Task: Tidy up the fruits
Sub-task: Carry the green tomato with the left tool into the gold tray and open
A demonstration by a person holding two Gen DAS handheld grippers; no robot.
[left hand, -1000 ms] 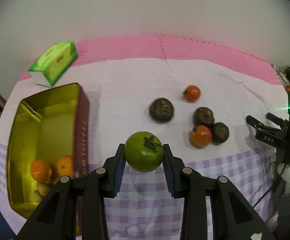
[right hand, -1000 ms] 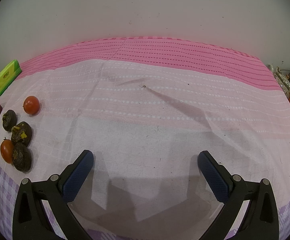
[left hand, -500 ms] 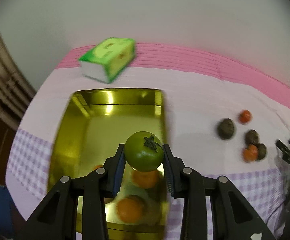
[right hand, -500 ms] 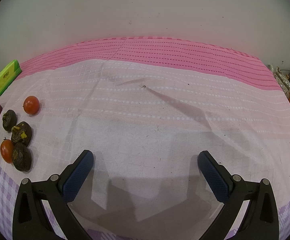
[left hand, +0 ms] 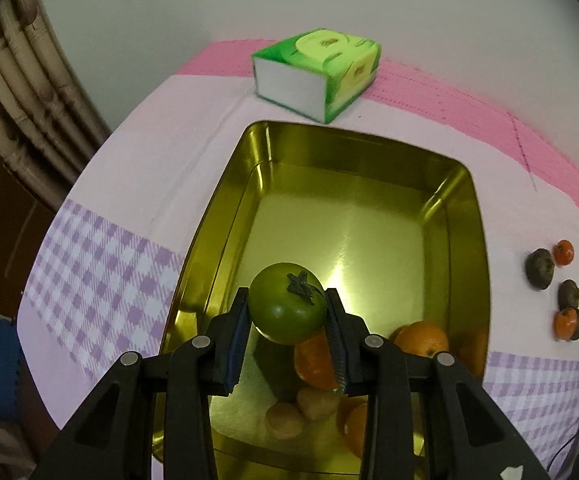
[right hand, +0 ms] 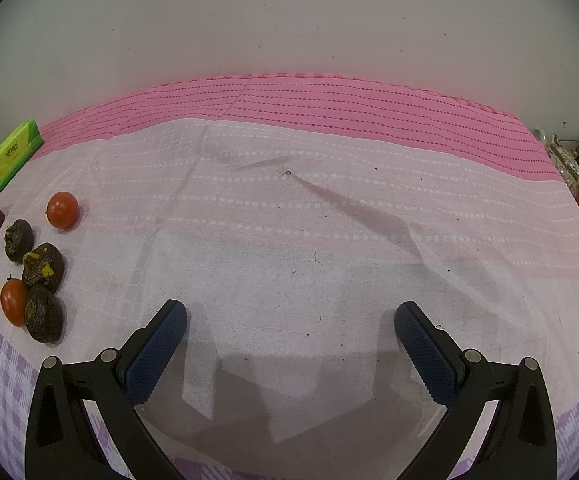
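The green tomato point(left hand: 287, 302) hangs over the gold tin point(left hand: 465, 208), pinched at its sides between the left gripper point(left hand: 287, 322) pads so it can drop in beside the oranges point(left hand: 421, 338) (plenty of bare floor there). The right gripper point(right hand: 289, 326) waits wide open and empty, near the loose fruit point(right hand: 41, 268) on the cloth point(right hand: 289, 240).

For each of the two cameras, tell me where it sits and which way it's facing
Left wrist: on the left gripper, angled down into the gold tin; its fingers clamp a green tomato.
Right wrist: on the right gripper, angled down at the tablecloth; open fingers show, nothing between.
Shared: green box, loose fruits.
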